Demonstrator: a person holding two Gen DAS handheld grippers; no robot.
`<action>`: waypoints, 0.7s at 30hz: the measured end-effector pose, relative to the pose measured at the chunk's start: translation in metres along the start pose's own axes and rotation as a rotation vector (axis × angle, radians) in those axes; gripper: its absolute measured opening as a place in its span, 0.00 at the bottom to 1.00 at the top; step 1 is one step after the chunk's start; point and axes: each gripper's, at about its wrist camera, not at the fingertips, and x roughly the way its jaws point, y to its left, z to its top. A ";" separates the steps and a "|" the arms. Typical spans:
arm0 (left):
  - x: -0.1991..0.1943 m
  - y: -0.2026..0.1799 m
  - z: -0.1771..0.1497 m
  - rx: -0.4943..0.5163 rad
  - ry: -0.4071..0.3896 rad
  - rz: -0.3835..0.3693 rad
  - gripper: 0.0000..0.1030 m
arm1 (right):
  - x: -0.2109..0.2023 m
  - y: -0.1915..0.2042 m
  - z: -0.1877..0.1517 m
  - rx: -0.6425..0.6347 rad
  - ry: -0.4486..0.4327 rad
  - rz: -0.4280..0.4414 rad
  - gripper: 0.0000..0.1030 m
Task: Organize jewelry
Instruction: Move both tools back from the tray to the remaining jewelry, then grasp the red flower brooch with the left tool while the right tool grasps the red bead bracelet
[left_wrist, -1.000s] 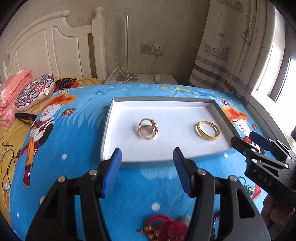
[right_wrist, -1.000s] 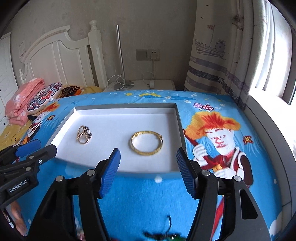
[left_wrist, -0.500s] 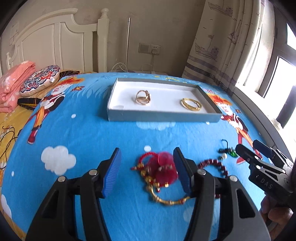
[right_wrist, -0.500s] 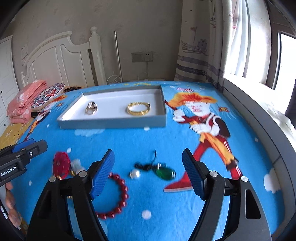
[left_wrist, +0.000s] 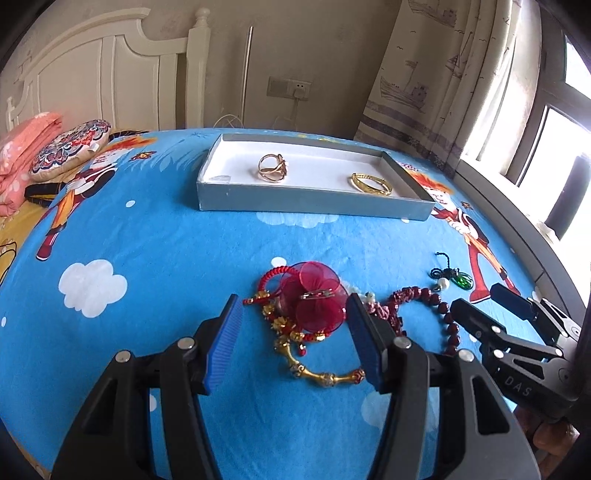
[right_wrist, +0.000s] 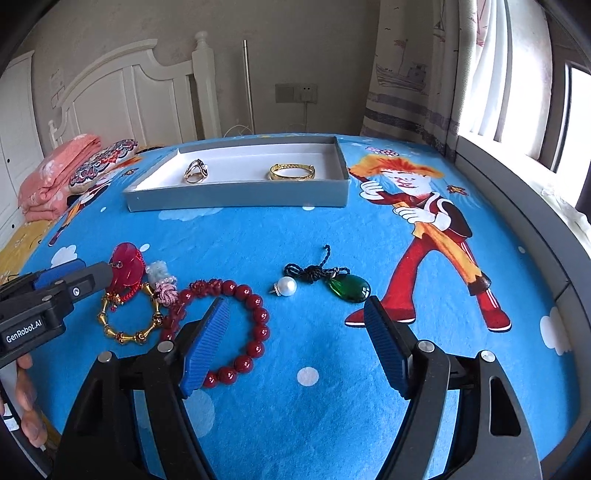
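Two pieces already lie in the shallow grey cardboard tray with a white floor (right_wrist: 236, 201), which sits toward the headboard end of the blue cartoon-print bedspread (right_wrist: 332, 387): a gold interlocked ring (right_wrist: 195, 171) at the tray's left and a gold bangle (right_wrist: 291, 172) toward its right. Everything else waits loose on the bedspread near its foot edge.

Neither gripper holds anything. The left gripper (left_wrist: 293, 339) hangs with its jaws spread either side of a red translucent petal flower ornament (left_wrist: 314, 299), tangled with a red cord and a gold-segment bracelet (left_wrist: 317, 373). The right gripper (right_wrist: 295, 343) is likewise spread wide, with a dark red bead bracelet (right_wrist: 236, 325) under its left finger and a white pearl pendant (right_wrist: 286, 286) and a green glass pendant on black cord (right_wrist: 349, 288) just ahead.

The step in hand looks like a pick from this pile. For the left side, I would lower until the blue pads reach the fabric, then close on the flower's stiff centre rather than the loose cord, since the tangle may drag the gold bracelet along. Lifting slowly would show whether one piece or several come up. For the right, closing across the bead strand seems surer than chasing the round pearl, which could roll.
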 end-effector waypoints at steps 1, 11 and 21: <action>0.001 -0.002 0.000 0.005 -0.001 -0.002 0.54 | 0.000 0.000 0.000 0.000 0.000 -0.001 0.69; 0.022 -0.015 -0.001 0.079 0.019 0.011 0.41 | -0.001 -0.002 0.000 0.008 -0.005 -0.003 0.69; 0.006 -0.013 -0.001 0.069 -0.026 -0.005 0.41 | 0.001 0.001 0.000 -0.002 0.004 0.002 0.69</action>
